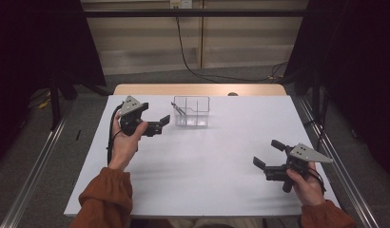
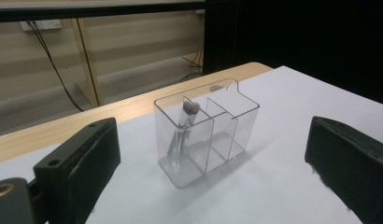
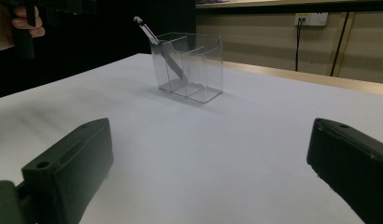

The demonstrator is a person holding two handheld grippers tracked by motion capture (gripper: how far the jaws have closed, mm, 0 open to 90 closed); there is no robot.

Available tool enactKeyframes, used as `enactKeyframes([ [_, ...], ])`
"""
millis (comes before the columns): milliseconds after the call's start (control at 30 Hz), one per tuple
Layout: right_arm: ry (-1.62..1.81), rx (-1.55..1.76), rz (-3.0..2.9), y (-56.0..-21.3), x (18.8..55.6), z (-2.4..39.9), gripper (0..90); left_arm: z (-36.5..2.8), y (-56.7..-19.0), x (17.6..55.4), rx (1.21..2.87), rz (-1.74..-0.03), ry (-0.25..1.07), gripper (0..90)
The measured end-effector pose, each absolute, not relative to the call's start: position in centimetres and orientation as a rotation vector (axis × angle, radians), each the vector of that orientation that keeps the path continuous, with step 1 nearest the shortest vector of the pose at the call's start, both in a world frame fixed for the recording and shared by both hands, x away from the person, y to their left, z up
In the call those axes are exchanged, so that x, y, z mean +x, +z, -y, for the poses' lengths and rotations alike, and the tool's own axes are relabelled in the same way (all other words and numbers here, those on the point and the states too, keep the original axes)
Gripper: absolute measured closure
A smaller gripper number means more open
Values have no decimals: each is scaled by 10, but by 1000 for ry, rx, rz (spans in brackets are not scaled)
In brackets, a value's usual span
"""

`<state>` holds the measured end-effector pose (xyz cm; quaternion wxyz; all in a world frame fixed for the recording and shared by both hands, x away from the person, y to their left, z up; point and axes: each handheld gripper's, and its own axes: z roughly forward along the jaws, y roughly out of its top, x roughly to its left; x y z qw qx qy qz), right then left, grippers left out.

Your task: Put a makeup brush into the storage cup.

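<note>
White table (image 1: 202, 161): clear organizer (image 1: 191, 112) just beside left tool (image 1: 157, 119).

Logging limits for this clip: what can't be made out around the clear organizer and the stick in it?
- Stick in the clear organizer: too small in the high view, blurred behind the wall in the left gripper view; its kind is unclear.
- Left gripper: cut off by the right gripper view's top edge.

You are working black-jawed grippers (image 1: 157, 124) over a white table (image 1: 207, 166) beside a clear organizer (image 1: 191, 112), rust-orange sleeves (image 1: 105, 197) showing.
</note>
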<state>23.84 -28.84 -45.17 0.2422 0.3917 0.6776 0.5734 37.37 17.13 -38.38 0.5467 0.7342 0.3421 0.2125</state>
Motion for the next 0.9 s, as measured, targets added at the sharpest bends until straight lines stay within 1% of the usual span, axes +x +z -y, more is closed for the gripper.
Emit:
enactKeyframes([
  [67,1567,1071,-1852,-452,238,288,0,-175,-385,370,1735,-817,524,36],
  [133,1566,1072,-1853,-452,238,288,0,-179,-385,367,1733,-815,508,37],
  [467,1565,1074,-1845,-452,238,288,0,-199,-392,348,1732,-824,528,36],
  [900,1564,1075,-1841,-451,237,289,0,-220,-402,313,1719,-818,527,38],
])
